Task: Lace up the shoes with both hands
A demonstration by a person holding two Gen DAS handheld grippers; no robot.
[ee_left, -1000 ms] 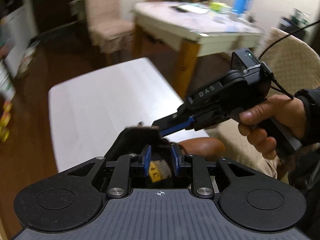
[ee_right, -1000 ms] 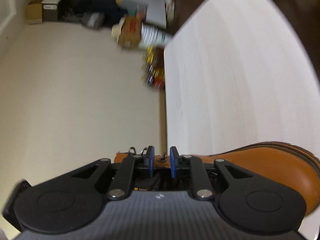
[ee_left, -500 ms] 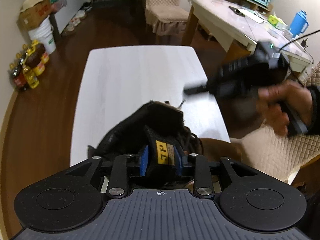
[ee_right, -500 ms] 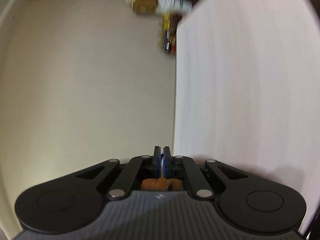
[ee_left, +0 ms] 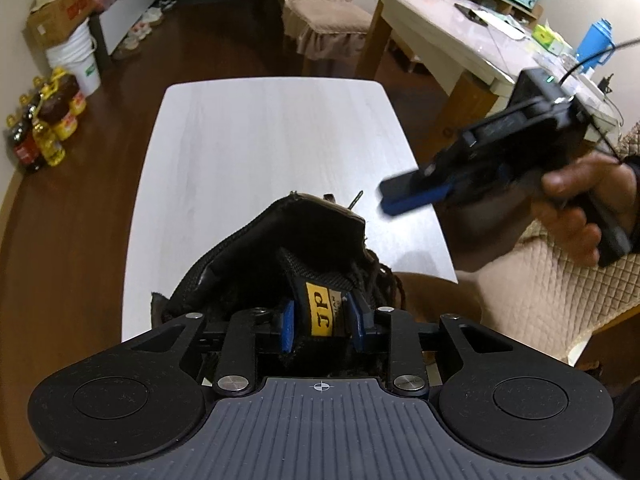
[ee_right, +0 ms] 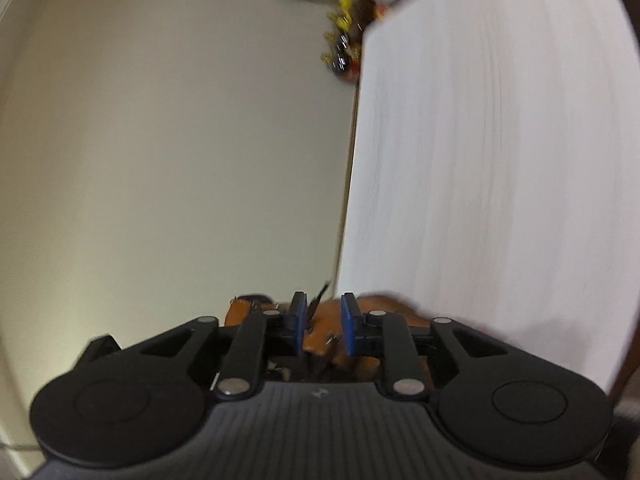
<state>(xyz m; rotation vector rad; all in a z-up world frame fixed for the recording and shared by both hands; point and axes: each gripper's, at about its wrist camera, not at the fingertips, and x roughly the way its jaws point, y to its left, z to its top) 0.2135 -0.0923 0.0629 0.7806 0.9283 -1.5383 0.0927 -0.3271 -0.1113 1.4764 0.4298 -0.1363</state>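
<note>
A brown boot [ee_left: 432, 292] with black lining stands at the near edge of the white table [ee_left: 260, 140]. My left gripper [ee_left: 322, 322] is shut on its tongue [ee_left: 320, 312], which bears a yellow label. A dark lace tip [ee_left: 355, 200] sticks up past the collar. A hand holds my right gripper [ee_left: 394, 202] in the air to the right of the boot, clear of it. In the right wrist view, blurred and rolled sideways, that gripper [ee_right: 323, 322] is open, with the brown boot [ee_right: 384, 304] behind its fingers and a lace tip [ee_right: 320, 298] by the left finger.
A quilted seat [ee_left: 540, 272] lies right of the table. Behind it stand a dining table [ee_left: 440, 52] and a covered chair [ee_left: 324, 12]. Bottles [ee_left: 40, 128] and a white bucket [ee_left: 76, 60] line the left wall. The table's far half is bare.
My right gripper pulled up and away from the boot to the right, shut on the way, and now stands open again. My left gripper kept its hold on the tongue while its view swung.
</note>
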